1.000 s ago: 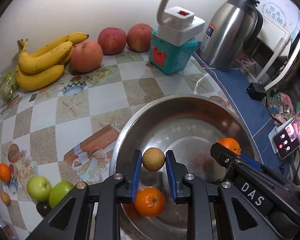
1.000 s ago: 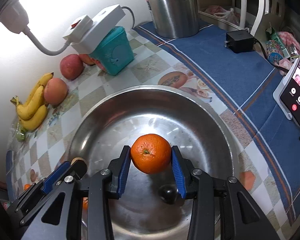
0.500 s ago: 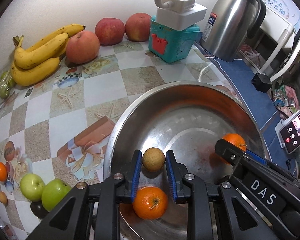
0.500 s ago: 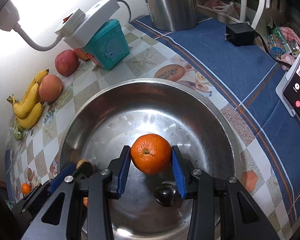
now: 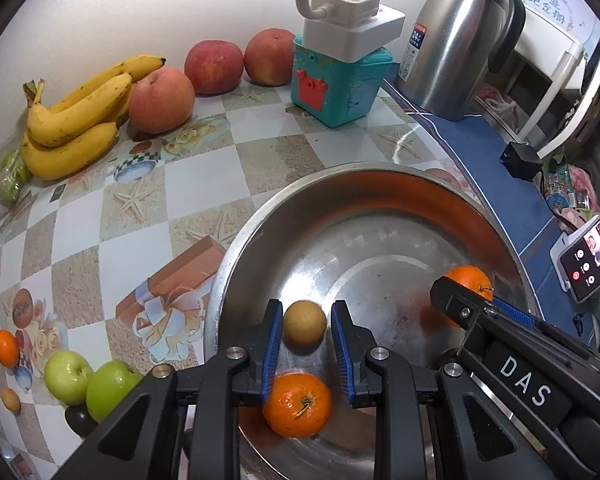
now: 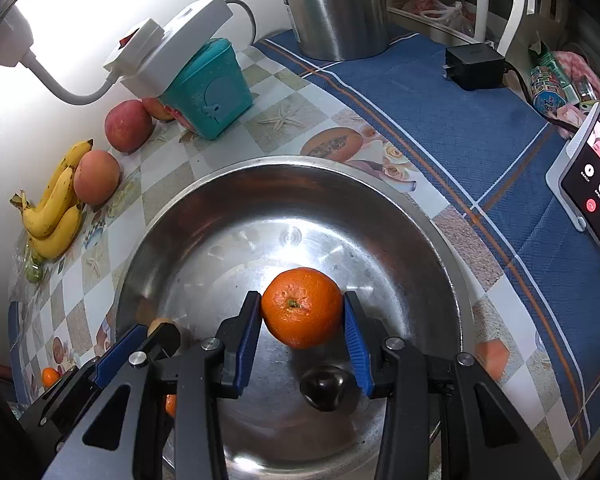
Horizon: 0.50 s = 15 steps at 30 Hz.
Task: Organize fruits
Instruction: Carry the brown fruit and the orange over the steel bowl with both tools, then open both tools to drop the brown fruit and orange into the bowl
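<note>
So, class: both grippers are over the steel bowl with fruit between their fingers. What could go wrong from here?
1. The left gripper jaws are opening around the small brown fruit; it may roll into the orange below.
2. The right gripper grips an orange above a dark fruit; dropped, it could strike it.
3. The two grippers are close and might collide over the bowl.

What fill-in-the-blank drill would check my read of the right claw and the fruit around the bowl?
1. The right claw is shut on an ____.
2. Two ____ apples sit on the tablecloth, outside the basin.
3. The dark fruit under the right claw lies inside the steel ____.
4. The yellow ____ lie by the wall beside a red apple.

Missing words: orange; green; bowl; bananas.
</note>
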Motion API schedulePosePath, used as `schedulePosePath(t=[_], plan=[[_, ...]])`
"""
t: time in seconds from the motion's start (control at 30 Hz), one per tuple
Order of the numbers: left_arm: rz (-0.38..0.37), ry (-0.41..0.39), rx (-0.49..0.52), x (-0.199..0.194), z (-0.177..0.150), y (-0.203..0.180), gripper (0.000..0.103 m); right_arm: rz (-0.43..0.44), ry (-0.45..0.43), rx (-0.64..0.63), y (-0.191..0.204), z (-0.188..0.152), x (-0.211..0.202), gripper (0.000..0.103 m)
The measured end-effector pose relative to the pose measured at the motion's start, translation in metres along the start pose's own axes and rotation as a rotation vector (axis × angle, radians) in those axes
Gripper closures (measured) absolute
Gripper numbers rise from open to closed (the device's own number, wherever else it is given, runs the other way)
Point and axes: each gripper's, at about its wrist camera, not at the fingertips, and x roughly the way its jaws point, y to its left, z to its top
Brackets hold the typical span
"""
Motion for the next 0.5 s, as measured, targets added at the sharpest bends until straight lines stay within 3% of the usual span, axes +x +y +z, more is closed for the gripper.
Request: schedulePosePath(t=[0.37,0.5], plan=[[0.001,-0.017,-0.001,-0.014,0.004,0.001,0.060,0.004,-0.030,-0.013,0.003,0.004,-0.011,0.059],[0.034,-0.010,-0.013,-0.020,0.006,0.008,0.054,0.005,-0.040,-0.016,0.003,0.007,-0.019,0.059]])
